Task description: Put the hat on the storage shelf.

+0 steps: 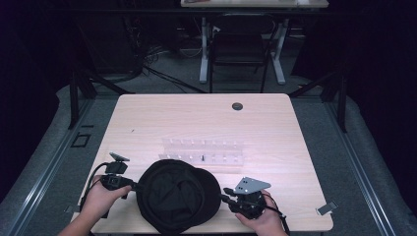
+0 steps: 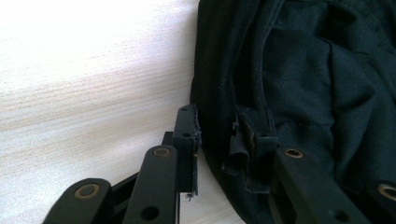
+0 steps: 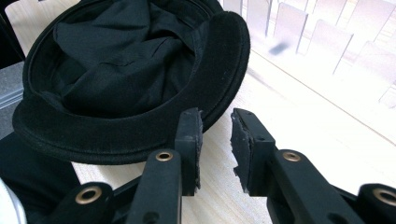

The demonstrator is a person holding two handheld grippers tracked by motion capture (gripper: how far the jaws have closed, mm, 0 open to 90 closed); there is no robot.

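Left claw (image 2: 224, 140) astride rim of black, upturned, crumple-lined cap (image 1: 174, 194).

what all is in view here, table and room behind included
cap: one, black, upside down at the near edge of the table, between the two grippers
rack: one, clear plastic, slotted, just beyond the cap
table: one, pale wood, with a dark round hole near its far edge
chair: one, black, on the floor beyond the table
second table: one, pale top with white legs, at the back
left gripper: one, black, jaws astride the cap's rim at its left side
right gripper: one, black, jaws apart with nothing between them, at the cap's right side
hands: two, one on each gripper
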